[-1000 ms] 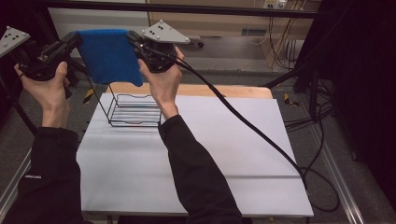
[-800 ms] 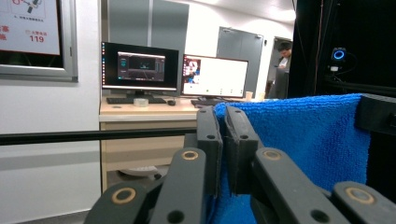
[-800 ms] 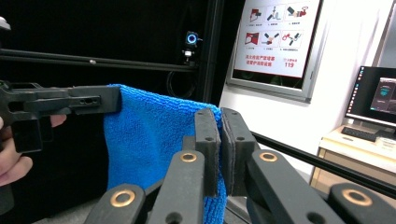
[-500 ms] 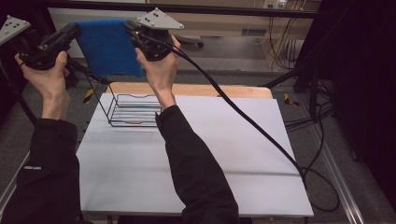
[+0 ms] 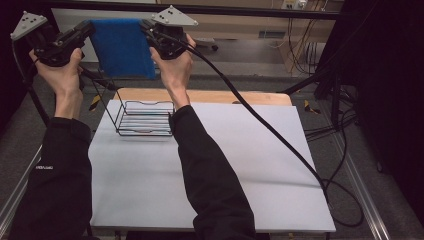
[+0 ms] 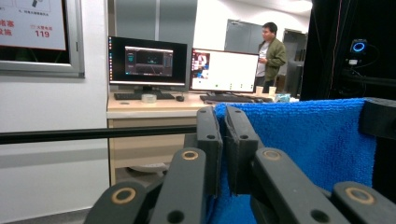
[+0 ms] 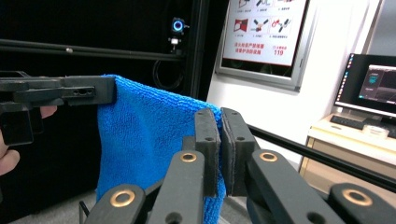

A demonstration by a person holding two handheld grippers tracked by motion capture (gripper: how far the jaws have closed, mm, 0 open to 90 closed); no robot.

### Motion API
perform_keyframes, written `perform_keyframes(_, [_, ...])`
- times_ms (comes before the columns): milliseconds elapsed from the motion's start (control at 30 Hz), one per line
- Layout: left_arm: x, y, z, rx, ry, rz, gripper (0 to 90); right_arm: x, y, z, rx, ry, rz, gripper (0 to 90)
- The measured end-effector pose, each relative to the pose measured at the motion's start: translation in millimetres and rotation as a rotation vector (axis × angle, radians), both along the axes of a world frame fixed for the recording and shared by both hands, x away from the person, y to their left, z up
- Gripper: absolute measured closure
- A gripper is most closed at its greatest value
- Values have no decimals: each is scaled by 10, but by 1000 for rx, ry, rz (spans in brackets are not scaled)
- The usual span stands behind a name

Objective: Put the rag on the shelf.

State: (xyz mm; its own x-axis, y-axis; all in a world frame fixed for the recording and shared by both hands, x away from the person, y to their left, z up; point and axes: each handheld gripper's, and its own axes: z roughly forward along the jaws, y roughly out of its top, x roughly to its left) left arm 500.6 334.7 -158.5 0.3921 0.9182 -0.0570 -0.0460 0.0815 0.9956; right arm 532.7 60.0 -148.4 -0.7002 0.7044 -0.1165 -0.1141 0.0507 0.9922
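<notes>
i have the blue terry cloth [image 5: 122, 47] stretched up in the air between both tools, well above the bench. my left gripper [image 5: 82, 34] pinches its one top corner, jaws pressed together on the fabric; in the left gripper view the cloth [image 6: 308, 140] hangs just past the closed jaws. my right gripper [image 5: 149, 29] has the other top corner the same way, jaws closed on the blue edge, and the right gripper view shows the cloth [image 7: 140, 135] draped down from the pinch, with the left gripper [image 7: 100, 91] clamped on its far corner.

below, the bench is covered by a plain white sheet [image 5: 225, 170], with a strip of bare light wood [image 5: 235, 96] along the far edge. a black wire rack [image 5: 145, 117] stands on the sheet near its far left corner, under the hanging cloth. a thick black cable [image 5: 260, 120] runs from the right gripper across the sheet and off its right side.

the room beyond: a wooden desk [image 6: 154, 105] with two lit monitors [image 6: 147, 60], a person standing [image 6: 271, 51] at the back, a framed poster [image 7: 264, 35] on a white wall, and black curtains [image 5: 380, 75] to the right of the bench.
</notes>
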Motion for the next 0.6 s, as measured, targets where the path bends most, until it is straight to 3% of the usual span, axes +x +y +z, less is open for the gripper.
perform_keyframes(300, [95,49,-137,31,29,16,853,146,66,-149,-42,11,-7,868])
perform_keyframes(433, [113,74,-244,22,43,5,853,172,90,-220,-74,23,-7,868])
perform_keyframes(600, [81,70,-376,41,48,-14,853,157,53,-309,-74,55,2,868])
